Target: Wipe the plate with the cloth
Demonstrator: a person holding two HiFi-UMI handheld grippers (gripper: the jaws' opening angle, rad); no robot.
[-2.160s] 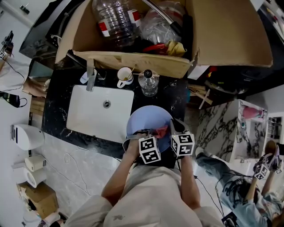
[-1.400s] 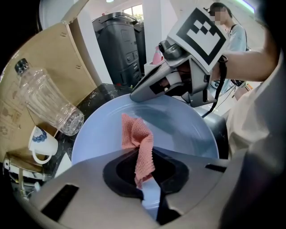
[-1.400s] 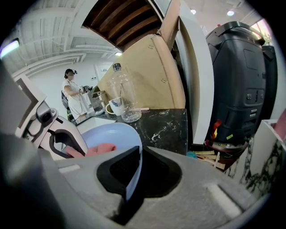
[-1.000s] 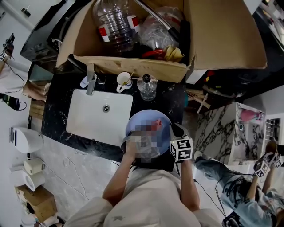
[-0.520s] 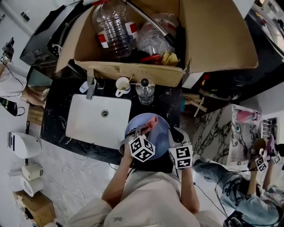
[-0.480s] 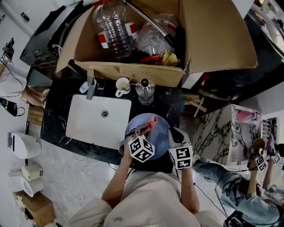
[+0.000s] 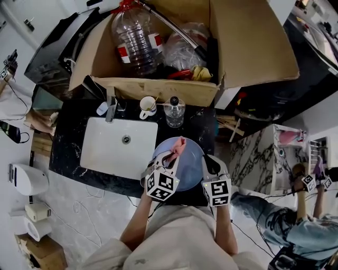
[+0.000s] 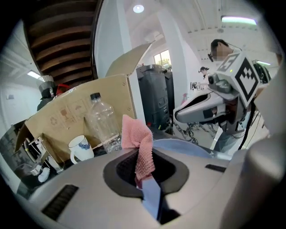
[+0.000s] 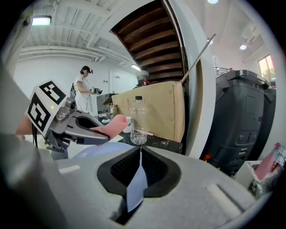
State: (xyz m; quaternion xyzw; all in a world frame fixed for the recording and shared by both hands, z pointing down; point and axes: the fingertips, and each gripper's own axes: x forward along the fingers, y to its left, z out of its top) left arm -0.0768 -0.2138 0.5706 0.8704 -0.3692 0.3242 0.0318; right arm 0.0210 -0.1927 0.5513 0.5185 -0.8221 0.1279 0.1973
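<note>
Left gripper view — cloth [image 8: 138,145] clamped in left gripper [image 7: 170,156] jaws — plate [image 7: 191,158] rim in right gripper [image 9: 136,179] jaws.

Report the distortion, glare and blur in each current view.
Head view: strong fisheye bows the cardboard box; light is even and detail sharp. Left gripper view: dark round vignette, ceiling lamp blown out, cloth crisp, a mosaic patch at upper right. Right gripper view: same vignette, bright strip light, and the plate rim close to the lens looks soft.

One plate [image 7: 193,159], one cloth [image 7: 180,145], one mug [image 7: 148,106], two bottles [image 7: 175,112] [image 7: 136,37], one sink [image 7: 117,152], one cardboard box [image 7: 158,87].
</note>
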